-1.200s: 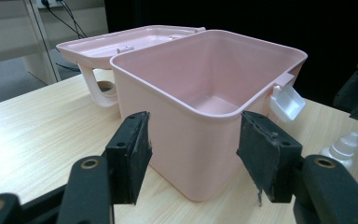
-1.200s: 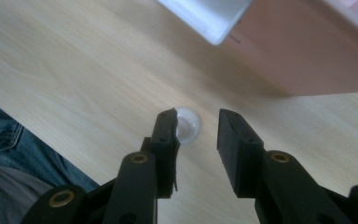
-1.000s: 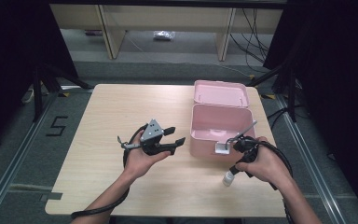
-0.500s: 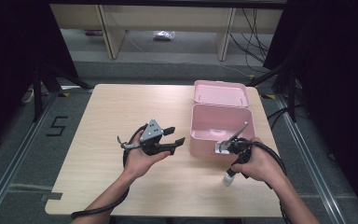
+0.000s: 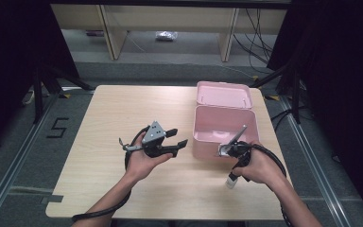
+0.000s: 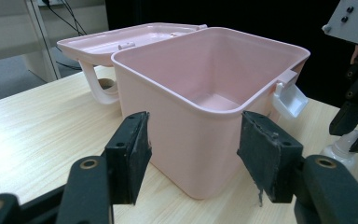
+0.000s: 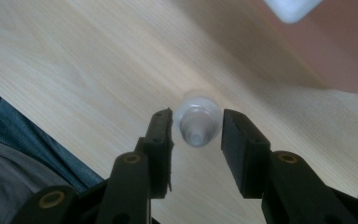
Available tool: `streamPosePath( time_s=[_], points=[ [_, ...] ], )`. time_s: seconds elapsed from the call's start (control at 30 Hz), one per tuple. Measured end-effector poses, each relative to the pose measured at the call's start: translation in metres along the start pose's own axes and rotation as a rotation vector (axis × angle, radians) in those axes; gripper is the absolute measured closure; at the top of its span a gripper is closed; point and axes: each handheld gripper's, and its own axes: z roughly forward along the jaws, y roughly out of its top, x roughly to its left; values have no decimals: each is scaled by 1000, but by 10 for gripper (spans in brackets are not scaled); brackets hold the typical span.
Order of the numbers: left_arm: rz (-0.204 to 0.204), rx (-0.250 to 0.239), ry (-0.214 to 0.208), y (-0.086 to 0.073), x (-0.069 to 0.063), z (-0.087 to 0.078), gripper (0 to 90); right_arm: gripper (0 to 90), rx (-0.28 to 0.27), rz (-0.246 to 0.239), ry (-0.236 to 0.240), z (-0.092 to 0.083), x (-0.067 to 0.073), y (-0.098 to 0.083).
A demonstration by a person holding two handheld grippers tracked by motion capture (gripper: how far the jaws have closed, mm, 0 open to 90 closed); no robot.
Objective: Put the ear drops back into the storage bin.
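Note:
A small clear bottle (image 5: pixel 230 181) stands upright on the wooden table (image 5: pixel 99 123), just in front of the open pink box (image 5: pixel 203 150). My right gripper (image 5: pixel 233 171) points straight down over it. In the right gripper view the bottle (image 7: pixel 197 119) sits between the jaws of the right gripper (image 7: pixel 195 122), which have just been opening and stand open beside it without pressing. My left gripper (image 5: pixel 178 137) is held level and open, aimed at the box (image 6: pixel 168 79), with nothing in the left gripper (image 6: pixel 193 135).
The box's lid (image 5: pixel 224 94) lies folded back behind it, its handle (image 6: pixel 95 88) hanging down. A white latch (image 6: pixel 289 100) sticks out of the box's front wall. Shelving legs and cables stand on the floor beyond the far table edge.
The right hand has shifted slightly above the bottle, which stands in the same spot. The left hand and the box have kept still.

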Motion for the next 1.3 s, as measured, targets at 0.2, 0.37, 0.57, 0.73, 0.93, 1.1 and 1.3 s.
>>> streamPosePath(
  time_s=[0.2, 0.37, 0.57, 0.73, 0.93, 1.1, 1.3],
  points=[
    [1, -2, 1, 0, 0, 0, 420, 642, 4, -8, -4, 2, 0, 0],
    [2, -1, -1, 1, 0, 0, 419, 642, 6, -4, -4, 4, 1, 1],
    [0, -1, 0, 0, 0, 0, 419, 650, 21, -7, -6, 8, 1, 2],
    [-1, 0, 0, -1, 0, 0, 419, 659, 31, -25, -2, 11, 1, 2],
    [-2, 0, 1, -1, 0, -1, 419, 682, 34, -22, -19, 11, 1, 3],
    [-1, 3, 1, -2, 1, -1, 419, 697, 38, -4, -35, 12, 2, 3],
    [-3, 4, 1, -3, 0, 0, 419, 706, 32, -28, -31, 12, 1, 3]
  ],
)
